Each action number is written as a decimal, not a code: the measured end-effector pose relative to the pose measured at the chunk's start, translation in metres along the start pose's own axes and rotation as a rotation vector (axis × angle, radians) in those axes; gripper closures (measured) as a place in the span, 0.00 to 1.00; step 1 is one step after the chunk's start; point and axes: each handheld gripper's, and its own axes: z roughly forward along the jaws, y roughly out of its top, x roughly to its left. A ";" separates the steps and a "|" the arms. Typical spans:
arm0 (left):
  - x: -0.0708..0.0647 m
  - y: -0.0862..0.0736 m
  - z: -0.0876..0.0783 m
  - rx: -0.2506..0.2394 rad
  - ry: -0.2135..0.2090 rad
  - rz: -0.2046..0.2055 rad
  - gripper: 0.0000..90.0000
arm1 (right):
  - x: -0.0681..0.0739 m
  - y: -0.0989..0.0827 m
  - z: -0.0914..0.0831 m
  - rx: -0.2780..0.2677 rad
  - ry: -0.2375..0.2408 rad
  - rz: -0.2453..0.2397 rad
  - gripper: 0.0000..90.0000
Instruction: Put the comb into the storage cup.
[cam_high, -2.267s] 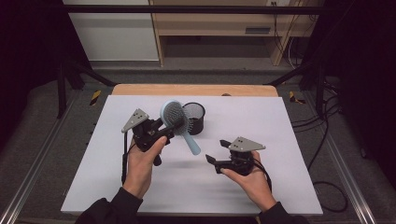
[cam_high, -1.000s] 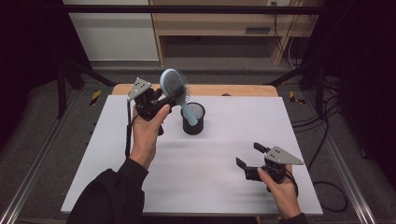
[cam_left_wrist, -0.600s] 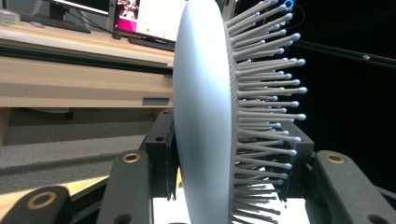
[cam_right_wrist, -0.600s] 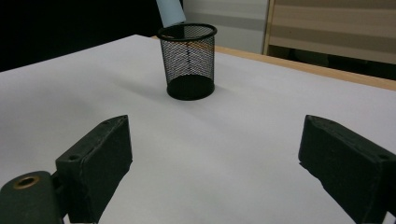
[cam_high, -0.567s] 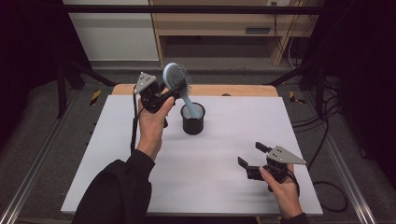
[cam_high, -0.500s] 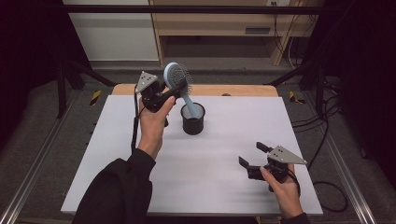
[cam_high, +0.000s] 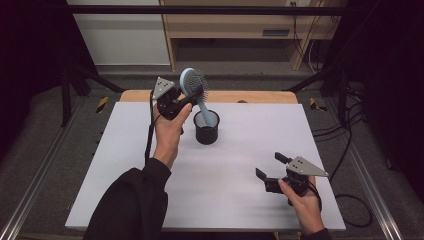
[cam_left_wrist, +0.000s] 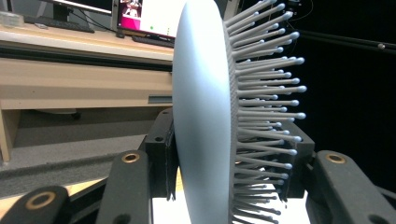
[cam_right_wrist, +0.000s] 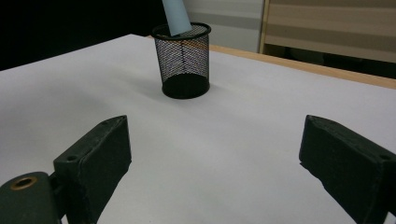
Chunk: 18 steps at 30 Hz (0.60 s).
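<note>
Because you are clamping the left gripper (cam_high: 182, 102) fingers on the hairbrush (cam_high: 195, 87) head, its handle is pointing into the mesh cup (cam_high: 206, 127); the right gripper (cam_high: 272, 172) fingers are resting wide open, empty, on the counter (cam_high: 115, 165).

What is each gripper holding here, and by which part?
The left gripper clamps the light-blue hairbrush by its head, with the handle tip down inside the black mesh cup. The right gripper is open and holds nothing.

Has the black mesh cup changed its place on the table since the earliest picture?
Yes. The mesh cup now stands farther from the table's back wooden edge, nearer the person, with the hairbrush handle going into it.
</note>
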 end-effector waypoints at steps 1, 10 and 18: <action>0.000 -0.001 0.001 0.001 -0.001 -0.001 0.56 | -0.001 0.000 0.000 0.001 -0.003 -0.004 0.10; 0.003 -0.008 0.005 0.008 0.006 -0.015 0.56 | 0.001 0.000 0.001 -0.002 0.003 0.005 0.10; 0.003 -0.011 0.007 0.021 0.009 -0.003 0.56 | 0.000 0.000 0.000 0.000 0.002 0.004 0.10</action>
